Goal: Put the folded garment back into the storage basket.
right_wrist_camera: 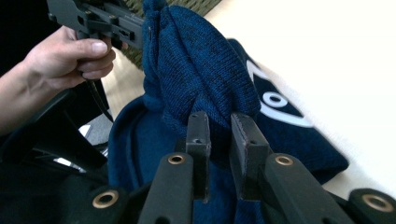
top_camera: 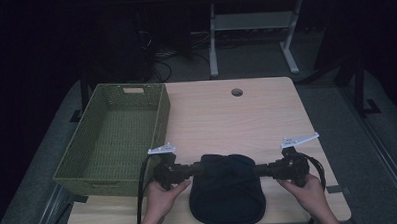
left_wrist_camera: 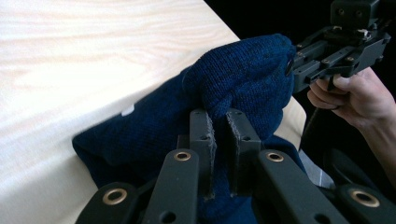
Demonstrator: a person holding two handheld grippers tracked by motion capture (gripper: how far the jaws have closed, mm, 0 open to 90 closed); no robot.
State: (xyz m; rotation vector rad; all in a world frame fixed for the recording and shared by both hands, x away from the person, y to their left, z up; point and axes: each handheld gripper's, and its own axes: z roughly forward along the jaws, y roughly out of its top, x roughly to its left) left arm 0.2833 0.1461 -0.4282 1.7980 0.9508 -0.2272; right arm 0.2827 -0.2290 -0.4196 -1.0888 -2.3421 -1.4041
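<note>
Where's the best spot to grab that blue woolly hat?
Probably its edges, one from each side. The knit hat is soft and floppy, so the left gripper and right gripper each pinch a bunched fold at opposite sides, which holds it spread.

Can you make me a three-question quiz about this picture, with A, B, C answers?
1. Where is the basket? A on the table's left side; B on the floor; C on a chair.
2. What colour is the knitted hat? A red; B dark blue; C yellow.
3. What are the left gripper and right gripper doing? A lying loose; B pinching the hat; C holding the basket.
Answers: 1 A, it sits at the table's left edge. 2 B, the close views show navy knit. 3 B, fabric sits between both pairs of fingers.
</note>
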